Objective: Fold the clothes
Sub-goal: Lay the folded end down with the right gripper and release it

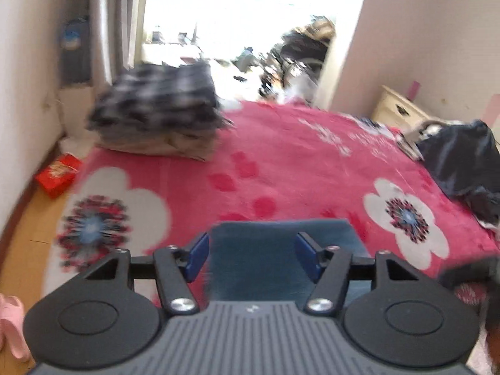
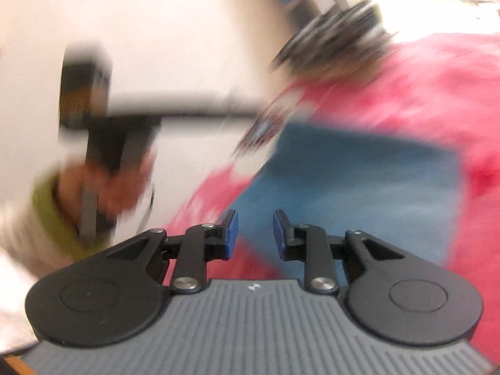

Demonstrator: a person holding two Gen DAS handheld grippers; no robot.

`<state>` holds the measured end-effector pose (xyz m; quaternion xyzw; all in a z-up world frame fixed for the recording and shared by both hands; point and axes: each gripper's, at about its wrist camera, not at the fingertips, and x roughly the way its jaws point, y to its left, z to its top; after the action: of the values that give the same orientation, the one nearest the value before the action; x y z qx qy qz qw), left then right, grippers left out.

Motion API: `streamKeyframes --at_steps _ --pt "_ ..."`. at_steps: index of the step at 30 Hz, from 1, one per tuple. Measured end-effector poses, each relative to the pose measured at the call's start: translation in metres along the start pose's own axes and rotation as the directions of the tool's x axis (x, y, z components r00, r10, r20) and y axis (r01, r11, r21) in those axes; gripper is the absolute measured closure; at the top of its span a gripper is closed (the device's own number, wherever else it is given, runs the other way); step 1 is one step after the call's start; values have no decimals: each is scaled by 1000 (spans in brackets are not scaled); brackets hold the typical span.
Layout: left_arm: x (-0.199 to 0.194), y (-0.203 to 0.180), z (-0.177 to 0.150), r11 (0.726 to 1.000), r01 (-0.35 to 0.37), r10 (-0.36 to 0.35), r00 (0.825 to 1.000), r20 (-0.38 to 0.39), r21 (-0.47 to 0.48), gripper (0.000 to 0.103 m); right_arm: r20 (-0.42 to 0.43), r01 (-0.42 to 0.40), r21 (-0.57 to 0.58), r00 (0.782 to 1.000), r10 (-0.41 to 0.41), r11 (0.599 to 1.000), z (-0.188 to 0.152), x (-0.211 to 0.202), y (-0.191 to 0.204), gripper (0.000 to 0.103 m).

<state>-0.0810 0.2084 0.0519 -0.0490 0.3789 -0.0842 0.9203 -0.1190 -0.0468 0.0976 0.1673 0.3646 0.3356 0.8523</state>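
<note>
A folded blue garment lies flat on the red flowered bedspread, right under my left gripper, which is open and empty with its blue pads on either side above the cloth. In the blurred right wrist view the same blue garment lies ahead of my right gripper, which is open and empty at its near edge. The left gripper, held by a hand in a green cuff, shows at the left there. A stack of folded clothes sits at the bed's far left corner.
A dark, unfolded garment pile lies at the bed's right edge. A red box lies on the wooden floor at the left, by the wall. A cream bedside cabinet stands at the far right. A bright window is behind the bed.
</note>
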Motion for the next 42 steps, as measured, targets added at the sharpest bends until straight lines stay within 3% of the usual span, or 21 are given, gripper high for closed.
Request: streamKeyframes --at_steps 3,6,7,11,14,17,20,23,25,26,28,32,34,36,38,40,42 --pt "40 -11 -3 996 -76 79 995 -55 55 42 59 139 184 987 -152 973 22 -16 -56 79" --pt "66 -13 -9 980 -175 182 980 -75 98 42 42 198 276 975 -217 941 33 -5 -93 80" --pt "71 -11 -12 976 -193 201 977 -76 98 36 27 207 293 974 -225 934 34 3 -102 80" --pt "78 10 -19 984 -180 180 979 -96 9 29 -27 244 280 969 -246 929 27 53 -125 80" --pt "87 24 -22 984 -169 162 980 -115 -59 26 -17 255 267 965 -260 929 14 82 -140 89" --pt "92 27 -24 984 -167 160 981 -109 -57 22 -7 259 266 964 -267 929 12 92 -145 90" --pt "92 29 -24 987 -156 151 983 -104 -41 20 -14 235 297 970 -242 926 22 78 -149 90" --pt "89 30 -22 989 -147 143 985 -99 -33 20 14 195 409 975 -220 891 26 33 -152 83" --pt "83 28 -19 988 -151 148 985 -91 -20 24 -11 176 496 981 -196 851 16 4 -154 71" --pt "76 24 -16 986 -164 163 983 -78 -1 27 -27 163 537 984 -177 828 8 -9 -155 68" --pt "63 16 -12 985 -171 172 984 -44 31 31 -64 136 621 990 -123 772 -17 -28 -154 51" --pt "57 -2 -12 977 -173 178 983 -31 121 31 -129 109 748 991 -18 655 -70 -37 -146 44" --pt "70 -6 -20 963 -212 226 972 -70 166 30 -166 122 760 986 9 638 -85 -28 -139 42" --pt "75 0 -26 968 -208 221 972 -82 137 29 -174 131 755 985 4 643 -91 -26 -132 41" --pt "74 8 -29 979 -188 195 978 -81 84 29 -182 139 749 983 0 648 -97 -23 -125 47" --pt "74 14 -31 983 -174 178 981 -82 54 28 -190 147 743 982 -4 653 -103 -21 -119 74" --pt "75 15 -33 984 -169 173 982 -78 56 27 -198 155 737 980 -9 658 -108 -18 -112 77"
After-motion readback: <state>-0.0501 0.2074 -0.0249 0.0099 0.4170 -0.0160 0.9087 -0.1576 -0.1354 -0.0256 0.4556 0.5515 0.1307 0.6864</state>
